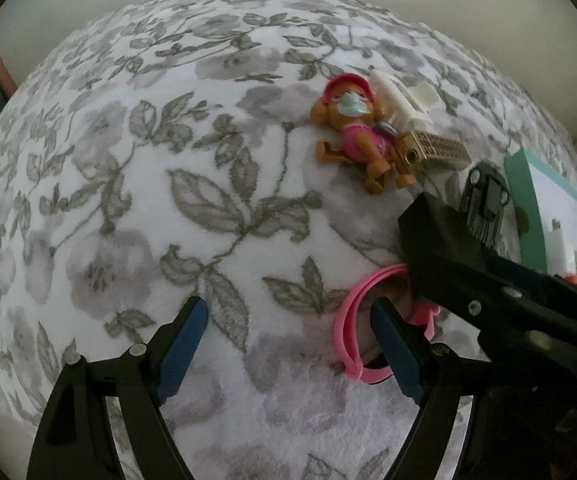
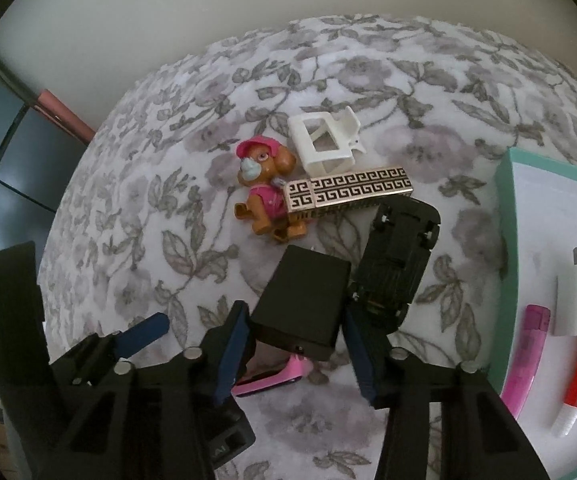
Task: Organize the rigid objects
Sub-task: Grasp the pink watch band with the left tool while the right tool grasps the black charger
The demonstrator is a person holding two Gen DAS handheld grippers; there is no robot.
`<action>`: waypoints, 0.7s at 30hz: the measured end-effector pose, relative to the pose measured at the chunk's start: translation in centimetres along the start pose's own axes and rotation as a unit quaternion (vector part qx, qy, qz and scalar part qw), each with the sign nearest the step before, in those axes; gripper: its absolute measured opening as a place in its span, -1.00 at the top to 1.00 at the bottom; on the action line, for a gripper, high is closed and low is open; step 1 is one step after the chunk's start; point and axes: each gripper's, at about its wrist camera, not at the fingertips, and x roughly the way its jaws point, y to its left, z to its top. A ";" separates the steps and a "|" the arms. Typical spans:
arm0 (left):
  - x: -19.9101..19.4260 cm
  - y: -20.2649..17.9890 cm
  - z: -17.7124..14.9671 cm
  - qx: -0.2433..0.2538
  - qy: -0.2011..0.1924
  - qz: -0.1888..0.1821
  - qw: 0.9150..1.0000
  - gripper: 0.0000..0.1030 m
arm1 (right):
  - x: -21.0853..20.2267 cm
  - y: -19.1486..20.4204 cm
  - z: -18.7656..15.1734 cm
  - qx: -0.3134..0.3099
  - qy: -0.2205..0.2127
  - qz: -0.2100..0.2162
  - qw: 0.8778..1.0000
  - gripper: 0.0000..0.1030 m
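Right gripper [image 2: 294,344] stands narrowed around the black box [image 2: 302,304], contact apparently not yet made. Left gripper [image 1: 288,344] hangs wide, empty. Next: close, lift toward the tray [image 2: 506,208]

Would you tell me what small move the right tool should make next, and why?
Probably close a little further on the black box: it sits between the right tool's pads, with a sliver of gap beside the right pad. The tray waits at right.
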 end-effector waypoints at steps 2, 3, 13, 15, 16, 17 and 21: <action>0.2 -0.9 0.0 0.012 0.001 0.009 1.000 -0.63 | -0.2 -0.3 -0.1 0.006 0.000 0.001 1.000 0.03; 0.3 -1.2 0.0 0.017 0.001 0.012 1.000 -0.63 | -0.3 -0.4 -0.1 0.008 0.000 0.001 1.000 0.03; 0.5 -3.9 -0.1 0.037 -0.004 0.020 0.999 -0.21 | -1.8 -2.3 -1.2 0.007 0.013 -0.041 0.999 0.04; 0.1 -4.8 -0.7 0.041 -0.005 0.017 0.999 -0.07 | -2.0 -2.9 -1.6 0.010 0.020 -0.048 0.999 0.04; 0.0 -5.1 -0.8 0.044 -0.006 0.017 0.999 -0.02 | -2.1 -3.2 -1.8 0.013 0.023 -0.050 0.998 0.04; -0.2 -5.2 -1.0 0.047 -0.006 0.017 0.999 0.00 | -2.3 -3.6 -1.9 0.018 0.025 -0.051 0.998 0.04; -0.4 -5.4 -0.9 0.036 -0.006 0.009 0.999 0.08 | -2.6 -4.4 -2.5 0.024 0.037 -0.057 0.997 0.04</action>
